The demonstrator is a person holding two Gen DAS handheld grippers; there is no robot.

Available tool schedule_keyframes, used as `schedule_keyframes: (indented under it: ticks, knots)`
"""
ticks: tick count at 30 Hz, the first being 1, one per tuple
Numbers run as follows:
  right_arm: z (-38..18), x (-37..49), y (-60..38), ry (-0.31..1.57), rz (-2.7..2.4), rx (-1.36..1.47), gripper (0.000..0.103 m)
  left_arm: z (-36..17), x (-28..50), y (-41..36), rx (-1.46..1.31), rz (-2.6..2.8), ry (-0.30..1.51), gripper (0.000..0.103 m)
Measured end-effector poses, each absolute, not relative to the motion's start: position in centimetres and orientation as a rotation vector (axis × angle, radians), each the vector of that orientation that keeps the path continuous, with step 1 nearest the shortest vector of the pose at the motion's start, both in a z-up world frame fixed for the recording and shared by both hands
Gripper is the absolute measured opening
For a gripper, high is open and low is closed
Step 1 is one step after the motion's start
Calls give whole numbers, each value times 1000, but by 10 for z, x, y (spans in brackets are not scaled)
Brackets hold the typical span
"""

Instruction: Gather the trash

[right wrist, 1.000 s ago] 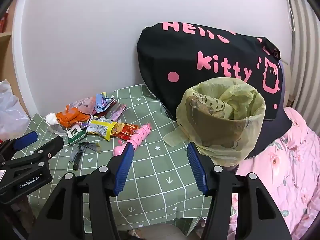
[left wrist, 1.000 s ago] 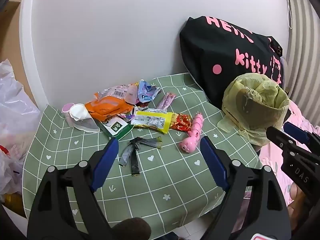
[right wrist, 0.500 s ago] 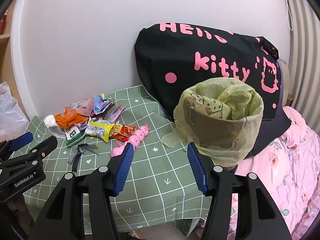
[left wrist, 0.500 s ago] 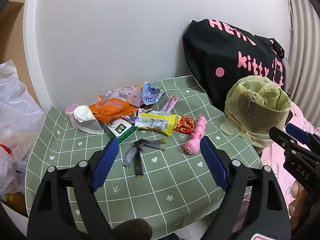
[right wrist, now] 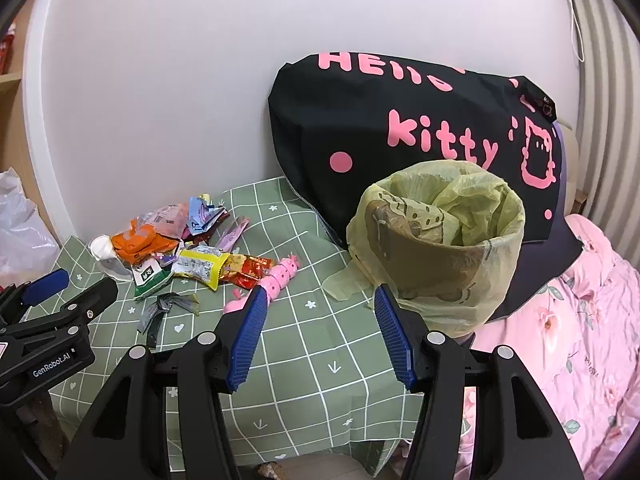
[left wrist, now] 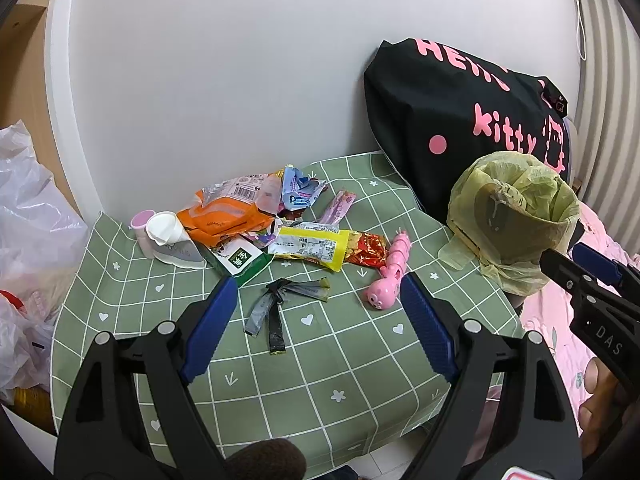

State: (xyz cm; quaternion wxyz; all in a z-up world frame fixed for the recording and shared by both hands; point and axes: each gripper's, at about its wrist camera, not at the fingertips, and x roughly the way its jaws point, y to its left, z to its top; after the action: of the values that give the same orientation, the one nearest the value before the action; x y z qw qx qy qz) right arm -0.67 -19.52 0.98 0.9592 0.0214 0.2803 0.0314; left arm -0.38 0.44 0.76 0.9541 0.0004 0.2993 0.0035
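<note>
Several snack wrappers (left wrist: 280,224) (right wrist: 180,244) lie heaped at the back of a green checked tablecloth (left wrist: 320,360) (right wrist: 312,360). A dark crumpled wrapper (left wrist: 276,308) (right wrist: 164,308) lies apart, nearer me. A pink caterpillar toy (left wrist: 390,272) (right wrist: 272,280) rests to the right of the heap. A bin lined with a yellow bag (left wrist: 516,216) (right wrist: 440,240) stands at the table's right edge. My left gripper (left wrist: 316,320) is open and empty, hovering short of the dark wrapper. My right gripper (right wrist: 318,328) is open and empty, between the toy and the bin.
A black bag with pink lettering (left wrist: 460,120) (right wrist: 420,120) leans on the white wall behind the bin. White plastic bags (left wrist: 28,240) sit left of the table. A pink floral blanket (right wrist: 568,340) lies to the right. A white cup (left wrist: 164,228) stands beside the heap.
Both grippers have drawn back and shifted slightly, so the table and bin sit a little farther in view. Nothing on the table has moved. Both stay open.
</note>
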Motion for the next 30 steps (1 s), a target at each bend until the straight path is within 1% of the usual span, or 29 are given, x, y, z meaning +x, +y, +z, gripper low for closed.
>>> schedule_keyframes:
  ticks: [30]
  knots:
    - [9,-3,-191,570,72,41,53,3,-1,10,-10,19,612,80]
